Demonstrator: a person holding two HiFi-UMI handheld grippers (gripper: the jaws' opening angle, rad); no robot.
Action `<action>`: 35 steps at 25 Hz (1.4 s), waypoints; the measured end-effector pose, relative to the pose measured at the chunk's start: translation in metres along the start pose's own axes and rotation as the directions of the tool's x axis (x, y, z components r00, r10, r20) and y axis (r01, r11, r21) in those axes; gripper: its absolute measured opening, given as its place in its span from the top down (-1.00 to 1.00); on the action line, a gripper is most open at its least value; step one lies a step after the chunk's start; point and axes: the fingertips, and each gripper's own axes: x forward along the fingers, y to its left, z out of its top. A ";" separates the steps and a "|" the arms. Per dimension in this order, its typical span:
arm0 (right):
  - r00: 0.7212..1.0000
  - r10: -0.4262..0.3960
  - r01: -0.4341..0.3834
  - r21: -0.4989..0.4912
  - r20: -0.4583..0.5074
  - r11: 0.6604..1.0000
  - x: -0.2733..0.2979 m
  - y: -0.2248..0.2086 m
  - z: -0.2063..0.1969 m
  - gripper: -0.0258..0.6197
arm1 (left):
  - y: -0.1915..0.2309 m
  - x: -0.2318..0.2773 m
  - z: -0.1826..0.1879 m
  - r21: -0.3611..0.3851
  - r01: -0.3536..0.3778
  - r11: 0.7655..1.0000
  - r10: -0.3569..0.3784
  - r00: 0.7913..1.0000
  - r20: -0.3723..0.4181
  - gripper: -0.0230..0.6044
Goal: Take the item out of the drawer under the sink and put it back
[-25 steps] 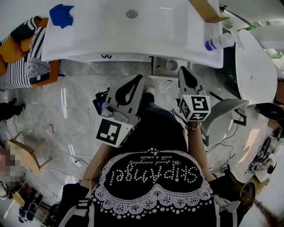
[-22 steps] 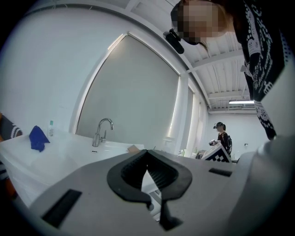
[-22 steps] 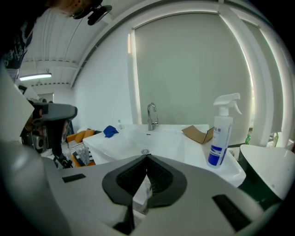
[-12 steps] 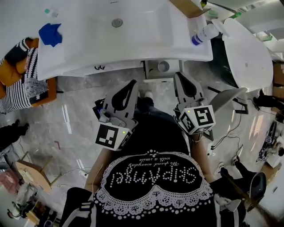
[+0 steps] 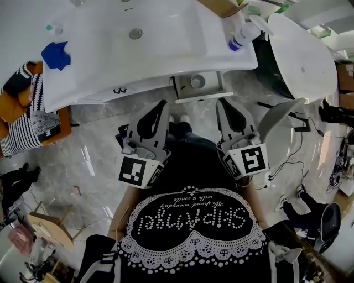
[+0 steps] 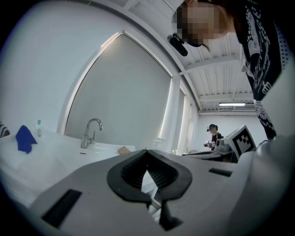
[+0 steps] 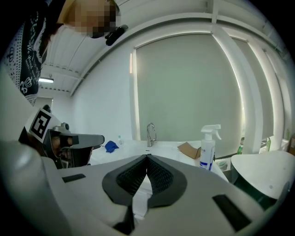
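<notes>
The left tongs (image 5: 164, 104) and right tongs (image 5: 222, 101) stand closed and empty, while the round item (image 5: 198, 81) sits in the open drawer (image 5: 196, 99) at upper centre, judged light and rigid, best gripped across its sides.

The white rectangular sink top (image 5: 166, 50) is lying ahead of both the left gripper (image 5: 164, 104) and the right gripper (image 5: 222, 102). The open white drawer (image 5: 200, 98) is projecting from beneath it, just ahead of and between the two grippers, with a grey round item (image 5: 198, 81) sitting inside. The blue crumpled cloth (image 5: 56, 55) is resting on the sink top, well to the left of the left gripper. The white plastic spray bottle (image 5: 243, 34) and the brown cardboard box (image 5: 221, 6) are standing on it, ahead and right of the right gripper.
</notes>
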 end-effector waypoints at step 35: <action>0.999 0.038 -0.040 0.053 0.032 0.998 -0.007 0.001 -0.006 0.86 | 0.008 0.008 -0.001 -0.004 -0.024 1.000 0.024 1.000 -0.014 0.92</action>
